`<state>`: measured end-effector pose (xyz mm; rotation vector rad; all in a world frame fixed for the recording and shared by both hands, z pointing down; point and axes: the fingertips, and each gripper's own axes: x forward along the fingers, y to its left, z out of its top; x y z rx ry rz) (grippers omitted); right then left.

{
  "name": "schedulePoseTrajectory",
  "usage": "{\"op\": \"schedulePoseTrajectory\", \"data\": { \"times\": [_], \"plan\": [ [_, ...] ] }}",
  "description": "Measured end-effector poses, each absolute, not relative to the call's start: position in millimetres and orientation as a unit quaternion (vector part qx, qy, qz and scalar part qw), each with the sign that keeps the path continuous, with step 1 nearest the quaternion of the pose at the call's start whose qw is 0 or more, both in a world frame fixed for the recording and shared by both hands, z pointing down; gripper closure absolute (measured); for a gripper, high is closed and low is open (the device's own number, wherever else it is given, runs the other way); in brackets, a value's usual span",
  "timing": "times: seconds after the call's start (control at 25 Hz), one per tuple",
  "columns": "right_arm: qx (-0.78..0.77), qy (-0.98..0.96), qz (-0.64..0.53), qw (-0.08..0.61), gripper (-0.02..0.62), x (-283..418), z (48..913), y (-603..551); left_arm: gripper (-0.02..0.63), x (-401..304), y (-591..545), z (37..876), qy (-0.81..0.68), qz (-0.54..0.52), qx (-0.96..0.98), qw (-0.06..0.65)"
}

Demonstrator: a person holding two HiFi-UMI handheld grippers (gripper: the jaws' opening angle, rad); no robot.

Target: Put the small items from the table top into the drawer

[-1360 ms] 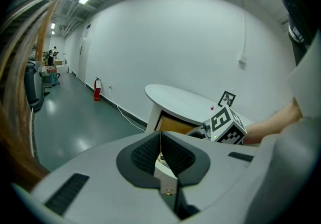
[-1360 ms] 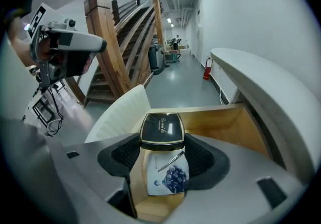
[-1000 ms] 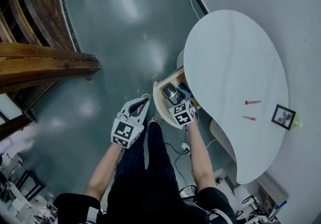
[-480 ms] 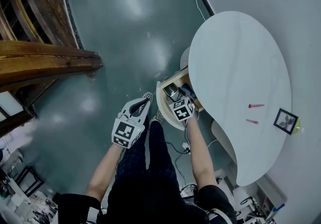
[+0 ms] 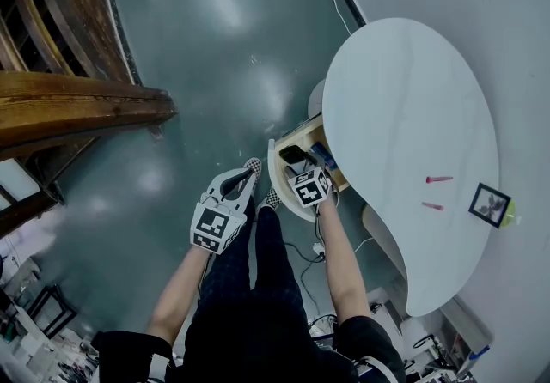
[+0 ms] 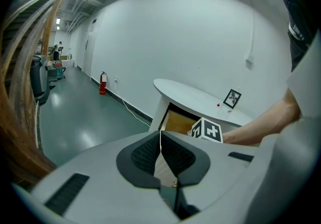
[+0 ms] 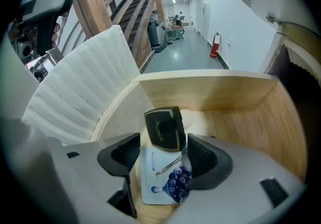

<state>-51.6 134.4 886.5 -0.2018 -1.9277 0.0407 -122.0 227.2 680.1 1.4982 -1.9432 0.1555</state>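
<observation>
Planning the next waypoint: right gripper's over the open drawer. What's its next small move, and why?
Probably lift the right gripper straight out of the drawer: its jaws stand apart, gripping nothing, with the black case and card lying below. Two pink items wait on the table top.

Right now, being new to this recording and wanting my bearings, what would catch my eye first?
The open wooden drawer under the white table top, where the right tongs hang open over a black case and a blue-printed card. Next, two pink items lie on the table top near a small framed picture.
</observation>
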Motion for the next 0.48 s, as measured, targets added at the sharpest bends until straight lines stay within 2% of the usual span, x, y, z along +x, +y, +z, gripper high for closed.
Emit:
{"op": "schedulePoseTrajectory", "data": {
  "times": [0.48],
  "plan": [
    [-0.063, -0.833, 0.013, 0.549, 0.299, -50, 865, 127, 0.584, -119, 226, 670, -0.740, 0.062, 0.584, 0.329]
  ]
}}
